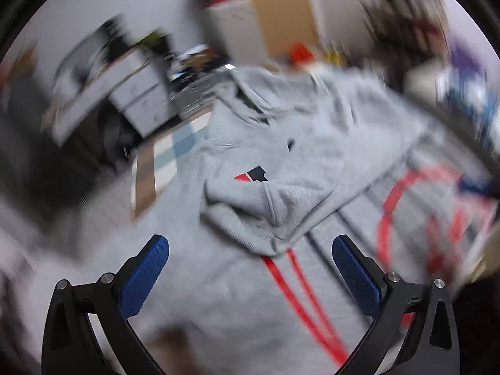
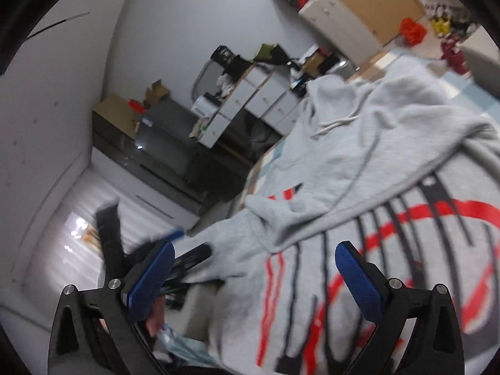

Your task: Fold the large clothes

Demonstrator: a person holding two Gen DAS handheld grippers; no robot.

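A large grey hoodie (image 1: 281, 143) lies spread on a checked surface, with red and black stripes printed on its body. One sleeve (image 1: 250, 206) is folded across the chest, its cuff towards me. My left gripper (image 1: 250, 243) hovers open above the lower body of the hoodie, just short of that cuff, with nothing between its fingers. In the right wrist view the hoodie (image 2: 359, 143) fills the right side, its white drawstring (image 2: 337, 123) near the hood. My right gripper (image 2: 255, 247) stands wide open over the folded sleeve and printed cloth, gripping nothing. The left view is blurred.
The checked cover (image 1: 175, 150) shows at the hoodie's left edge. Beyond it stand white drawers (image 2: 265, 100) and a dark cabinet (image 2: 150, 143) with cardboard boxes. Red and yellow items (image 2: 412, 31) lie far back. A hand (image 2: 156, 312) and a blurred black tool show behind the right gripper's left finger.
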